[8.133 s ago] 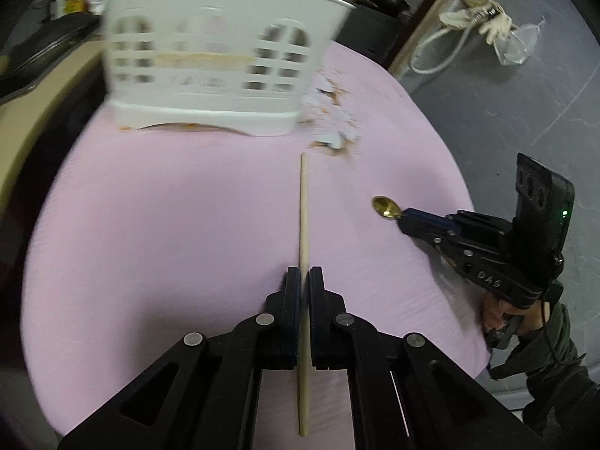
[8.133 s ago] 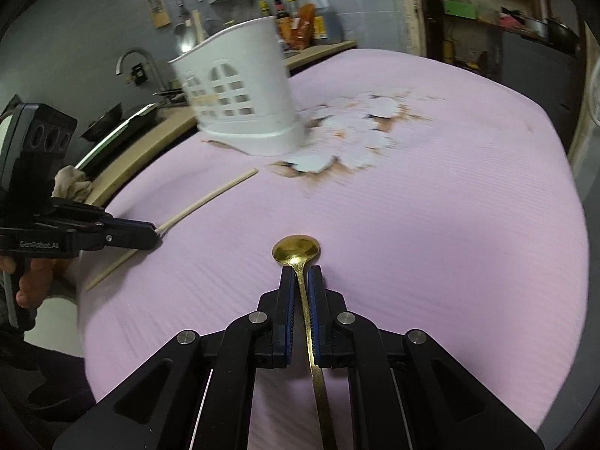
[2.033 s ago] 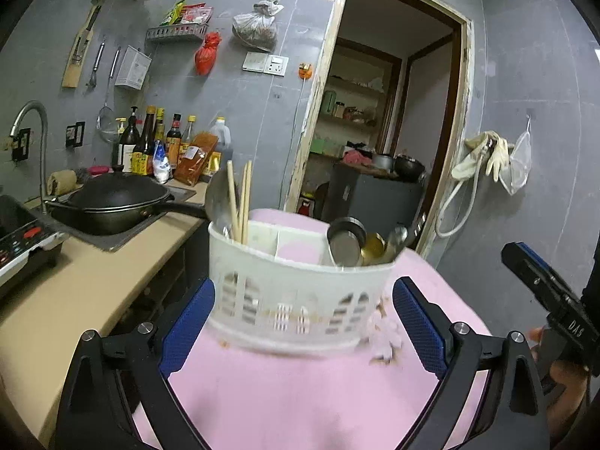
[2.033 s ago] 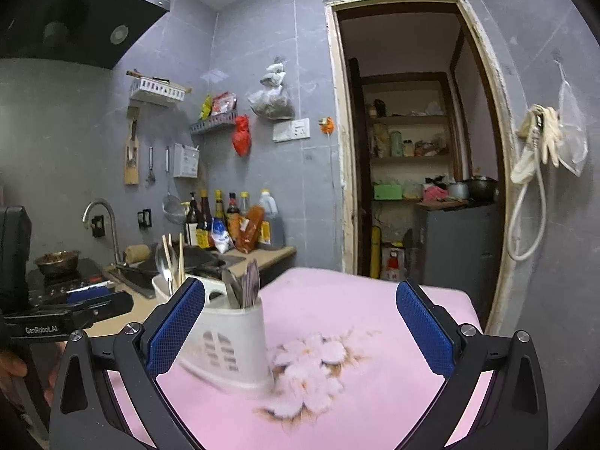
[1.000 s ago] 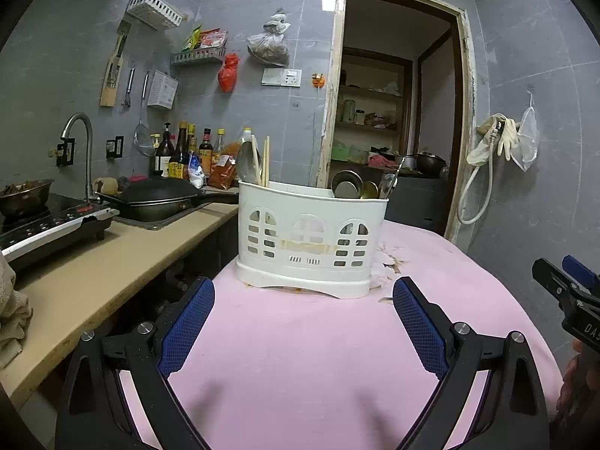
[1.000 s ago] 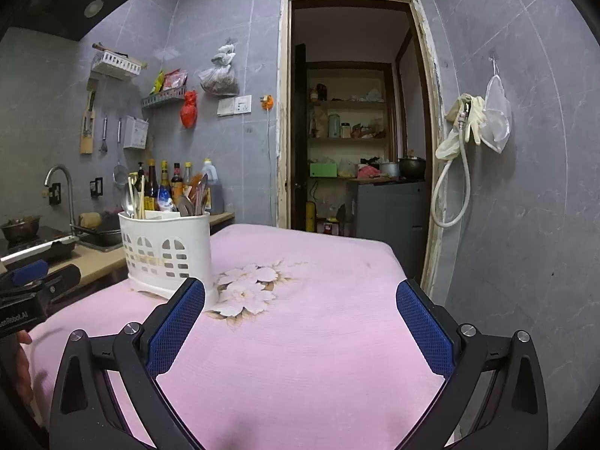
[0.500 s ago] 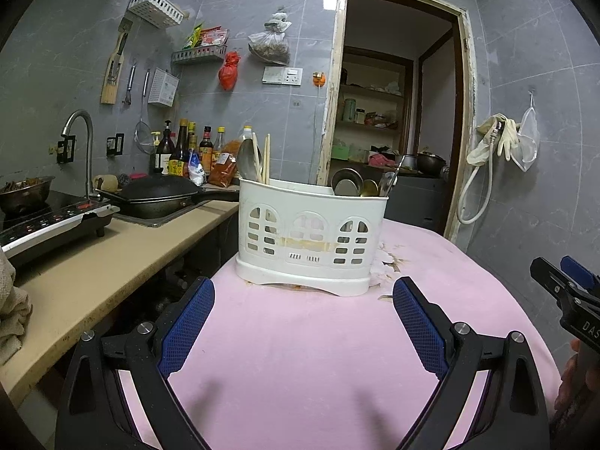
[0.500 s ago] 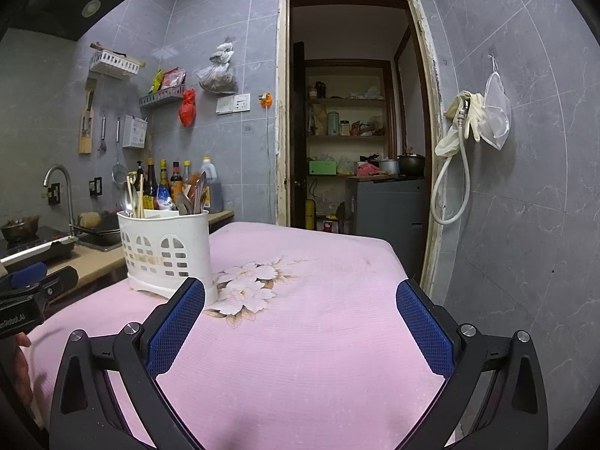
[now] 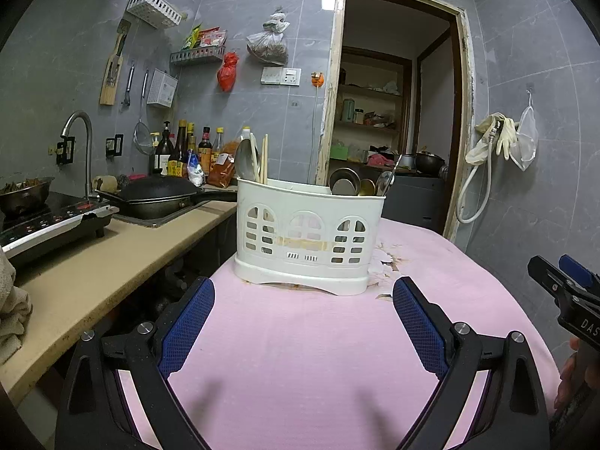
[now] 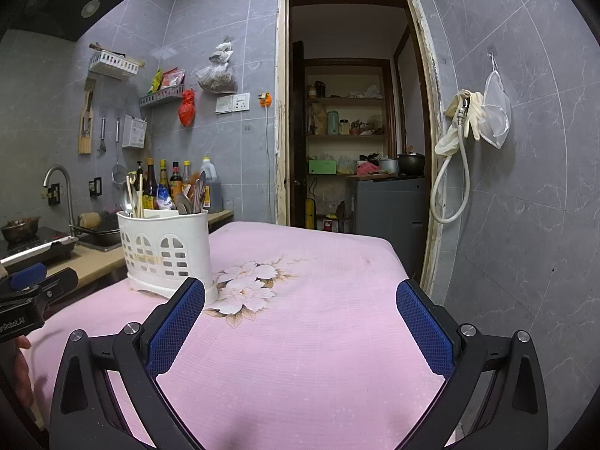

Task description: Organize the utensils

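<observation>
A white slotted utensil caddy [image 9: 307,238] [image 10: 167,251] stands upright on the pink tablecloth [image 9: 300,356] [image 10: 300,330]. Chopsticks [image 9: 264,158] and a large spoon [image 9: 245,160] stick out of its left compartment, and several metal spoons [image 9: 360,183] out of its right one. My left gripper [image 9: 302,322] is open and empty, a short way in front of the caddy. My right gripper [image 10: 300,322] is also open and empty, with the caddy to its left. Each gripper shows at the edge of the other's view.
A beige counter [image 9: 86,273] runs along the left with an induction hob [image 9: 48,225], a black wok [image 9: 157,195], a tap and sauce bottles [image 9: 183,150]. An open doorway [image 10: 356,142] lies behind the table. A person's hand [image 9: 573,375] holds the right gripper.
Eight seconds ago the left gripper held a chopstick and the right a gold spoon; both now stand open and empty, drawn back from the caddy. Nothing has moved in the last second.
</observation>
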{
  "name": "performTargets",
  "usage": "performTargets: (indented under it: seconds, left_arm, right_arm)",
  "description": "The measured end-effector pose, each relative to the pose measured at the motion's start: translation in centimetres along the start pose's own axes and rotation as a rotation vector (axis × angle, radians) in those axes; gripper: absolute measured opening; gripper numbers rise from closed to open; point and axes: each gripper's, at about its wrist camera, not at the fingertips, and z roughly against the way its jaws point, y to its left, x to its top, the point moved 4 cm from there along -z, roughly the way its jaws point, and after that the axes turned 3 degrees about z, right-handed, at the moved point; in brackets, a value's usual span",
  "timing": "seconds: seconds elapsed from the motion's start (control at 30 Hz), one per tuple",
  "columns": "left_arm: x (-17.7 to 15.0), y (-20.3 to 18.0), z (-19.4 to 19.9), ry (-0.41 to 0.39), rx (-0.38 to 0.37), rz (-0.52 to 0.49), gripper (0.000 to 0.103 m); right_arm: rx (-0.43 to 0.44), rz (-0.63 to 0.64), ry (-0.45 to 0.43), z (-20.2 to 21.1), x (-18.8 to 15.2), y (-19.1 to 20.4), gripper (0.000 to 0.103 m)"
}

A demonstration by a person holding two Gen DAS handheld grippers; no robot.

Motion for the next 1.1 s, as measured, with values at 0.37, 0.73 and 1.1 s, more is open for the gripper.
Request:
performTargets:
  seconds: [0.37,0.73,1.1]
  left_arm:
    - [-0.06,0.18,-0.07,0.003,-0.002,0.003,0.093]
    - [-0.18,0.24,-0.04,0.005,-0.002,0.003,0.093]
    - [-0.46,0.29,-0.03,0.009,-0.001,0.007,0.093]
  right_arm:
    - [0.000,-0.001,0.001,0.06,0.03,-0.01,0.103]
    - [0.000,-0.001,0.001,0.09,0.00,0.01,0.103]
    - [0.000,-0.001,0.002,0.07,0.04,0.03,0.103]
